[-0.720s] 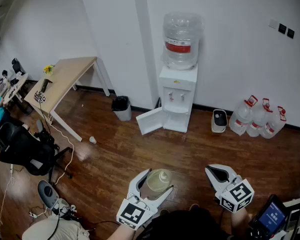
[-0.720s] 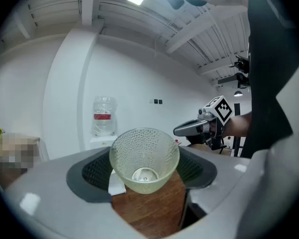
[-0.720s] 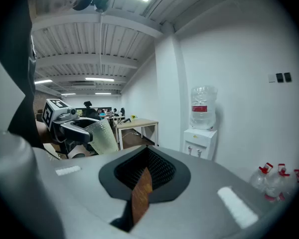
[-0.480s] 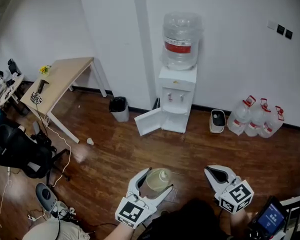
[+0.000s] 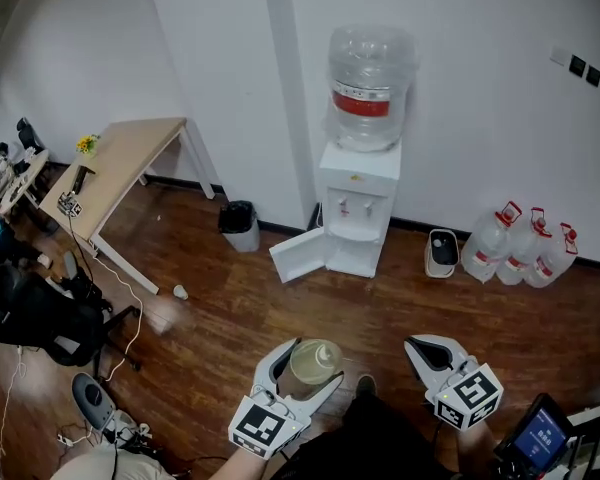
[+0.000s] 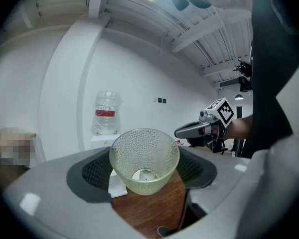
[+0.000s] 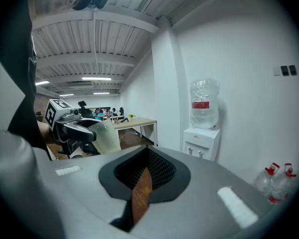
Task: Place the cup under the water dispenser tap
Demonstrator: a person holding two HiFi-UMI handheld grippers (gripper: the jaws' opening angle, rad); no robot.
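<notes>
While the cup (image 5: 320,353) hasn't budged in its grip, everything around it has, so here's my read. It's a clear dimpled cup, empty as far as I can see, pinched by its sides in the left tool (image 5: 313,363). The jaws are spread wide and clamped on it, and it's up in the air above the floor (image 5: 230,308), mouth facing back toward the tool's camera. No slip or tilt compared with the shots from a moment ago.

What did change is the whole view. The dispenser (image 5: 358,203) sits a touch bigger and nearer in the head view than it did half a second back, the bin (image 5: 238,218) and the jugs (image 5: 525,253) have slid a bit in the frame, and a shoe (image 5: 365,385) now pokes out between the two tools. I'd say that's a step forward, i.e. the person is walking the cup over.

The right tool (image 5: 420,348) rides along beside it. Its jaws are pulled nearly together, with only a sliver of floor showing between them and nothing held.

For the task, that means we're still in the carry phase. The cup is well apart from the taps (image 5: 348,208), with a good stretch of open floor to cross. The dispenser's lower door (image 5: 298,258) hangs open toward the left, so the approach probably wants to come in straight or slightly from the right. Past that door there's nothing blocking the line; the bench (image 5: 120,163) is way off to the left.
</notes>
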